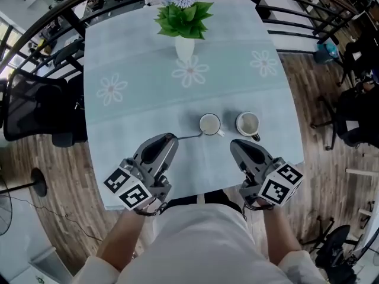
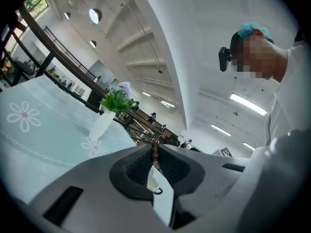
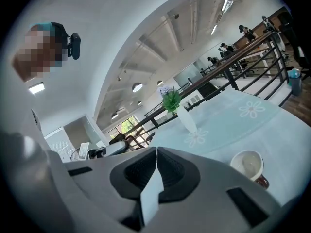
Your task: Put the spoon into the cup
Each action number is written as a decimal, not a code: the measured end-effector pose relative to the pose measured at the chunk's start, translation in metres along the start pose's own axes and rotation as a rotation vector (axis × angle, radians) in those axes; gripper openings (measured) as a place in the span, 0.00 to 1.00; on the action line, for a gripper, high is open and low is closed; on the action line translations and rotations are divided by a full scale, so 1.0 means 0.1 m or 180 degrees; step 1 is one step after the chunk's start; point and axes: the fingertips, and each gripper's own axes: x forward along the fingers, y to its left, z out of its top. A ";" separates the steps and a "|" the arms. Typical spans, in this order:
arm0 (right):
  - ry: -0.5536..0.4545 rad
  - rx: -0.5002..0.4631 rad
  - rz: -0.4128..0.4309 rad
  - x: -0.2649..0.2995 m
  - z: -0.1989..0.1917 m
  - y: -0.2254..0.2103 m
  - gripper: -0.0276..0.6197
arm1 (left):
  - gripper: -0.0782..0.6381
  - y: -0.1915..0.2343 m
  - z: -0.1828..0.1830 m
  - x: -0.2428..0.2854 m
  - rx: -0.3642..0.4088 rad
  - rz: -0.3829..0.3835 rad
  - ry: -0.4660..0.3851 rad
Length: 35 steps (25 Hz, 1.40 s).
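Two white cups stand near the table's front: one [image 1: 209,123] to the left, one [image 1: 248,123] to the right with a dark handle. My left gripper [image 1: 173,138] is shut on the handle of a thin spoon [image 1: 189,136], whose other end reaches the left cup's near side. In the left gripper view the spoon's brown beaded handle end [image 2: 155,150] sticks up between the closed jaws, and a white cup [image 2: 153,183] shows through the gap below. My right gripper [image 1: 235,144] is shut and empty, just short of the right cup [image 3: 247,164]; its jaws meet [image 3: 156,150].
A white vase [image 1: 185,46] of green leaves and pale flowers stands mid-table at the back. The light blue cloth [image 1: 136,117] covers the table to its edges. A black chair [image 1: 29,108] stands at the left, railings behind and right. The person's torso is against the front edge.
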 end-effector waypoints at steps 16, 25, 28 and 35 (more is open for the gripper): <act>0.0332 0.0132 0.0258 0.16 0.12 -0.72 0.08 | 0.18 0.39 -0.28 0.70 0.0164 0.0461 0.0110; 0.0468 0.0209 0.0293 0.23 -0.02 -0.92 0.08 | 0.18 0.58 -0.70 0.87 0.0451 0.0620 0.0444; 0.0501 0.0231 0.0296 0.23 -0.09 -0.96 0.08 | 0.18 0.63 -0.81 0.91 0.0526 0.0664 0.0518; 0.0564 0.0281 0.0283 0.24 -0.18 -1.05 0.08 | 0.18 0.75 -0.98 0.96 0.0659 0.0745 0.0667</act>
